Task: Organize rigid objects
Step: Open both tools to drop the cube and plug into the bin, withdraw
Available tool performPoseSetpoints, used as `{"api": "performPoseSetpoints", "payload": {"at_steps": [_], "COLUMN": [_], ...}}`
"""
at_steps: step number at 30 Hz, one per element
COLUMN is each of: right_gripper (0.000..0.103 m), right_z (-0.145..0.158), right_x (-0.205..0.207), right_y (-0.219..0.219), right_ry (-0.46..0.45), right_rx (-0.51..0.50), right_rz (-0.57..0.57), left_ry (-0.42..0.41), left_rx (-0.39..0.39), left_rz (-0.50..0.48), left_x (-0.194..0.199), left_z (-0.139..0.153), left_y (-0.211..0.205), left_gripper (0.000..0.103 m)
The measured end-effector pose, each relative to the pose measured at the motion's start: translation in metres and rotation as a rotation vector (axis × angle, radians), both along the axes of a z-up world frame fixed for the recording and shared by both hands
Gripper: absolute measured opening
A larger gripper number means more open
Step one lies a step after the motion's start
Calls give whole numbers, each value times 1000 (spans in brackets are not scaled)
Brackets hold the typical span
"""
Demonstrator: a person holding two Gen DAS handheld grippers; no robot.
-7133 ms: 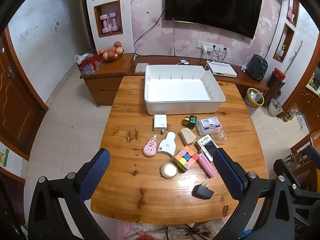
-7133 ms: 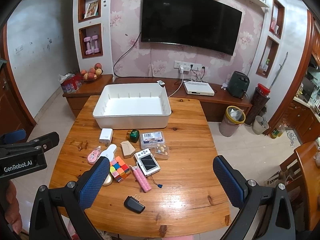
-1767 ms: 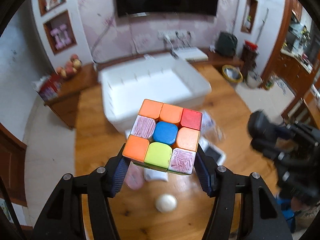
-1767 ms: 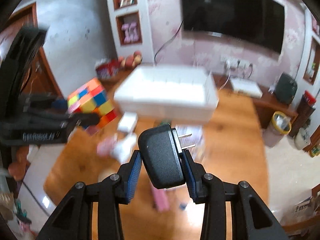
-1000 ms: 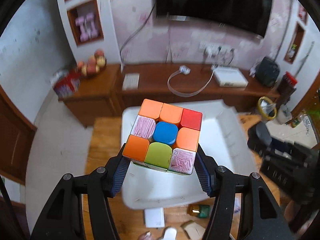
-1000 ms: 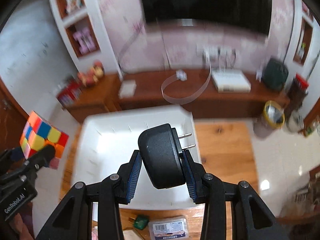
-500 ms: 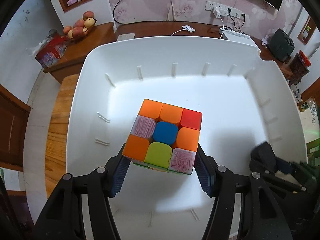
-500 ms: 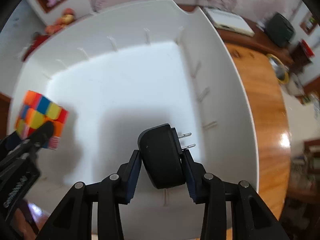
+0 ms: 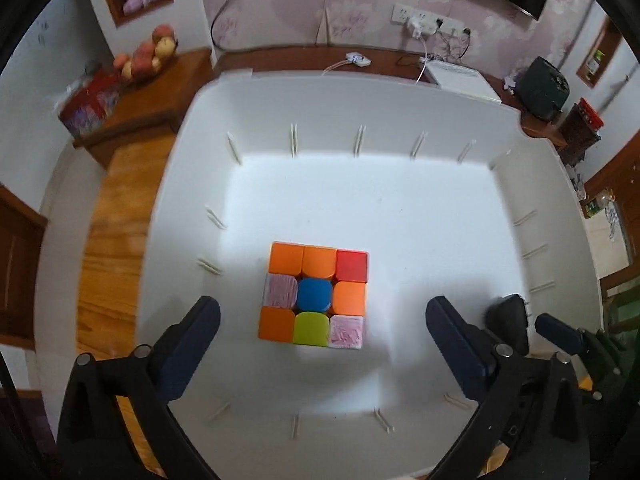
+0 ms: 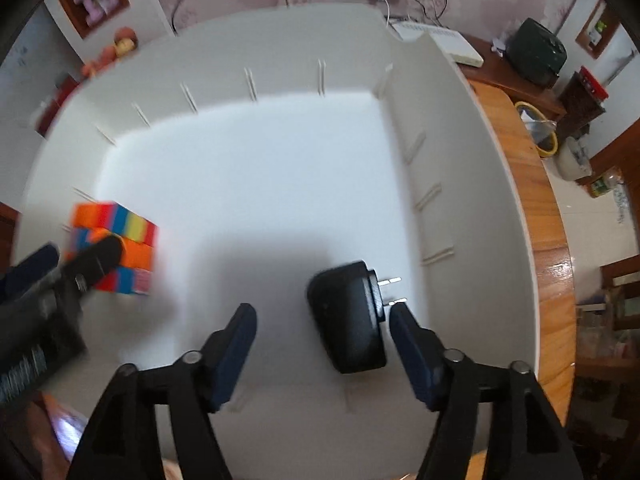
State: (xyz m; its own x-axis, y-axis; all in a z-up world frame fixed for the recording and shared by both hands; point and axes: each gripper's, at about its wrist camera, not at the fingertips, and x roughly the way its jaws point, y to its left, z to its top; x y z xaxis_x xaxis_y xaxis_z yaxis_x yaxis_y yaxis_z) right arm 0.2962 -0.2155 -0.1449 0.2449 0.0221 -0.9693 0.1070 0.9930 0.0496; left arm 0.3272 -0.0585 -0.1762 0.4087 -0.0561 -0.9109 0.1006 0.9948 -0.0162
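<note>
A colourful puzzle cube [image 9: 316,295] lies on the floor of the white bin [image 9: 400,208], between the open fingers of my left gripper [image 9: 322,320], which no longer touch it. In the right wrist view the cube [image 10: 114,246] sits at the left of the bin [image 10: 280,168], partly behind the left gripper. A black plug adapter [image 10: 350,322] lies on the bin floor with its prongs to the right. My right gripper [image 10: 324,326] is open around it, its right finger close beside the adapter. The adapter [image 9: 506,322] shows at the right in the left wrist view.
The bin stands on a wooden table [image 9: 108,232]. Behind it a wooden sideboard [image 9: 280,60] holds a fruit bowl [image 9: 146,58], a white box [image 9: 460,80] and a dark appliance [image 9: 546,86]. A yellow-rimmed bucket [image 10: 536,132] stands on the floor at the right.
Both grippers have opened and let go: the cube and the adapter now lie on the bin floor. Half a second ago each was still clamped just above it.
</note>
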Motion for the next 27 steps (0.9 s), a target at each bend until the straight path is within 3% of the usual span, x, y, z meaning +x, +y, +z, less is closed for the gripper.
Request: {"api": "performPoseSetpoints", "payload": {"at_steps": [6,13,22,27], "right_gripper": [73,73,73,80], "right_z": [35,77,169,211], "right_x": [-10,-23,-93,-144], "right_y": [-6,-25,-20,-16], "right_ry": [-89,-158,-313,-413], "right_rx": [52,35,-36,-28], "right_rz": [-4,24,72,122], "left_ry": [-30,-35,-168,-249], "left_rx": [-11,-50,-87,-73], "left_rz": [-7,-17,-75,-90], "left_x": [-15,-47,-129,-177], "left_z": [35,78,169,213], "left_y": [6,24,46,57], "left_gripper": [102,102,102,102]}}
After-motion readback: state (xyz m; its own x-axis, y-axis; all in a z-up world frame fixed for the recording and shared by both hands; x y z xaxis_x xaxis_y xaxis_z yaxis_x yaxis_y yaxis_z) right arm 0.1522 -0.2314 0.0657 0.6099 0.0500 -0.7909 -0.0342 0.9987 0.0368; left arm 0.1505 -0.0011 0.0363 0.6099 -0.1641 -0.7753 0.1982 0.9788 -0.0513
